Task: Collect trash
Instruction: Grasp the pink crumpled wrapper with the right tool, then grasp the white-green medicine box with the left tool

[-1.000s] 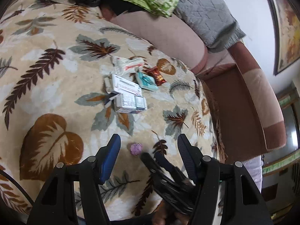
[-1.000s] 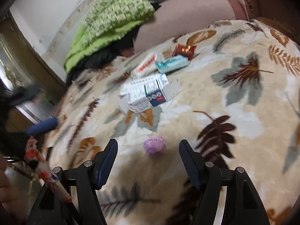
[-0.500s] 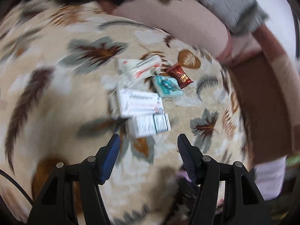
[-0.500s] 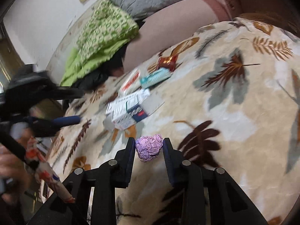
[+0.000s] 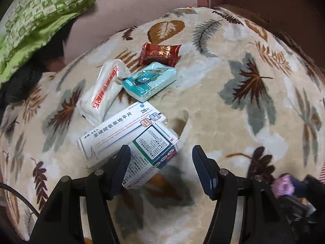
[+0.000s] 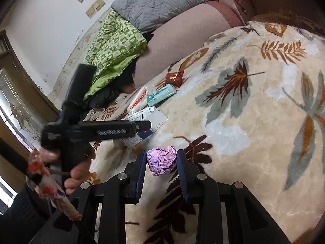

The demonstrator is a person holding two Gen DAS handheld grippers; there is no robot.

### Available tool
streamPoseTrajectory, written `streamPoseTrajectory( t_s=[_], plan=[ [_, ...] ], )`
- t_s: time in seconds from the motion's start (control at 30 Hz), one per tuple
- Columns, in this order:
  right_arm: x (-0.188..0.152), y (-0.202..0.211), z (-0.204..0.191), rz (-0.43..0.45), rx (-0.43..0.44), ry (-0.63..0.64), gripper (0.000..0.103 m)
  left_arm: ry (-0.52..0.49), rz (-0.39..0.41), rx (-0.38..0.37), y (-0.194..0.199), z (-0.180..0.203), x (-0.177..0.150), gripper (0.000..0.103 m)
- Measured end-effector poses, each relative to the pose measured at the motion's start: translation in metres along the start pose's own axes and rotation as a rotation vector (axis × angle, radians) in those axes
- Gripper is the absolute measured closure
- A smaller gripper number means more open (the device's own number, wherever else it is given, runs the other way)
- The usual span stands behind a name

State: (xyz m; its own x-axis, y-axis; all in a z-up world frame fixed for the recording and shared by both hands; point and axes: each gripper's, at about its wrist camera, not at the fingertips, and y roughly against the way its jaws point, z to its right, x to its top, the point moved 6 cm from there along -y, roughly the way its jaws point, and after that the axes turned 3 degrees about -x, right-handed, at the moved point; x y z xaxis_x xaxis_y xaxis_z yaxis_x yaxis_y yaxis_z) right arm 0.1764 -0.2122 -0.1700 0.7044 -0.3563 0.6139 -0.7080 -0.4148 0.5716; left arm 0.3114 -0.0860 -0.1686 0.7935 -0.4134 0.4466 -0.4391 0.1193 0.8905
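In my right hand-held gripper (image 6: 161, 163), black with dark blue pads, sits a crumpled lilac foil ball (image 6: 161, 159). The cream plush blanket (image 5: 213, 101) carries brown, rust and grey-green leaf prints. At centre of my left view lie a white medicine box with blue print (image 5: 119, 134), a white tissue pack with red lettering (image 5: 103, 93), a teal tissue pack with a cartoon figure (image 5: 150, 80) and a dark red sweet wrapper with gold characters (image 5: 160, 53). Upper left lies a green-and-white checked quilt (image 5: 34, 14); in my right view a grey quilted pillow (image 6: 160, 0) lies at top.
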Motion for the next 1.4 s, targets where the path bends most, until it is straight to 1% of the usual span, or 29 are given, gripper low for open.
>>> streamPoseTrajectory(
  t_s=[0.1,0.2,0.27,0.3,0.33,0.37,0.4,0.43,0.47,0.53,0.63,0.7,0.73,0.77,0.8,0.83,0.87,1.0,1.13,1.2,1.27,1.33,1.4],
  plan=[
    [-0.002,0.006,0.001,0.005,-0.01,0.004,0.07,0.02,0.001,0.092,-0.007,-0.017,-0.003,0.041],
    [-0.004,0.006,0.003,-0.002,-0.019,-0.004,0.07,0.038,0.013,0.096,-0.006,-0.021,-0.005,0.042],
    [-0.006,0.007,0.003,-0.002,-0.024,-0.005,0.07,0.022,0.017,0.112,-0.003,-0.018,-0.006,0.054],
    [-0.007,0.008,0.003,-0.003,-0.028,-0.003,0.07,0.005,0.02,0.12,0.0,-0.014,-0.007,0.057],
    [-0.007,0.009,0.001,-0.004,-0.03,0.0,0.07,-0.003,0.021,0.122,0.001,-0.011,-0.009,0.066],
    [-0.007,0.011,0.001,-0.003,-0.031,0.002,0.07,-0.018,0.021,0.123,0.004,-0.006,-0.01,0.077],
    [-0.007,0.013,0.0,-0.002,-0.033,0.001,0.07,-0.03,0.023,0.122,0.007,-0.001,-0.011,0.083],
    [-0.008,0.015,0.0,0.001,-0.034,-0.003,0.07,-0.043,0.023,0.122,0.01,0.004,-0.012,0.097],
    [-0.008,0.018,-0.001,0.006,-0.032,-0.007,0.07,-0.051,0.022,0.113,0.012,0.009,-0.013,0.103],
    [-0.007,0.026,-0.004,0.018,-0.032,-0.005,0.07,-0.047,0.011,0.081,0.013,0.015,-0.015,0.103],
    [-0.007,0.036,-0.007,0.031,-0.028,-0.006,0.07,-0.034,0.014,0.073,0.015,0.016,-0.019,0.103],
    [-0.009,0.042,-0.009,0.038,-0.031,-0.001,0.07,-0.007,0.022,0.028,0.019,0.014,-0.021,0.093],
    [-0.009,0.043,-0.009,0.039,-0.031,-0.001,0.07,-0.001,0.027,0.022,0.02,0.013,-0.021,0.074],
    [-0.01,0.044,-0.008,0.039,-0.031,-0.004,0.07,0.01,0.044,0.023,0.023,0.011,-0.02,0.05],
    [-0.011,0.044,-0.007,0.039,-0.031,-0.008,0.07,0.021,0.067,0.037,0.026,0.008,-0.019,0.04],
    [-0.011,0.044,-0.006,0.037,-0.032,-0.01,0.07,0.026,0.081,0.044,0.028,0.007,-0.018,0.037],
    [-0.011,0.043,-0.006,0.035,-0.034,-0.011,0.07,0.026,0.089,0.043,0.028,0.006,-0.017,0.037],
    [-0.011,0.043,-0.002,0.033,-0.051,-0.009,0.07,0.033,0.073,0.028,0.021,-0.003,-0.017,0.037],
    [-0.012,0.044,0.007,0.039,-0.07,-0.006,0.07,0.07,0.081,-0.056,0.022,-0.013,-0.019,0.037],
    [-0.012,0.042,0.014,0.031,-0.065,-0.024,0.07,0.067,0.076,-0.071,0.021,-0.013,-0.02,0.037],
    [-0.013,0.039,0.021,0.023,-0.06,-0.041,0.07,0.069,0.064,-0.072,0.016,-0.012,-0.02,0.037],
    [-0.013,0.039,0.025,0.022,-0.057,-0.047,0.07,0.055,0.067,-0.037,0.013,-0.012,-0.018,0.037],
    [-0.012,0.04,0.029,0.026,-0.05,-0.057,0.07,0.067,0.069,-0.037,0.01,-0.014,-0.013,0.037]
  ],
)
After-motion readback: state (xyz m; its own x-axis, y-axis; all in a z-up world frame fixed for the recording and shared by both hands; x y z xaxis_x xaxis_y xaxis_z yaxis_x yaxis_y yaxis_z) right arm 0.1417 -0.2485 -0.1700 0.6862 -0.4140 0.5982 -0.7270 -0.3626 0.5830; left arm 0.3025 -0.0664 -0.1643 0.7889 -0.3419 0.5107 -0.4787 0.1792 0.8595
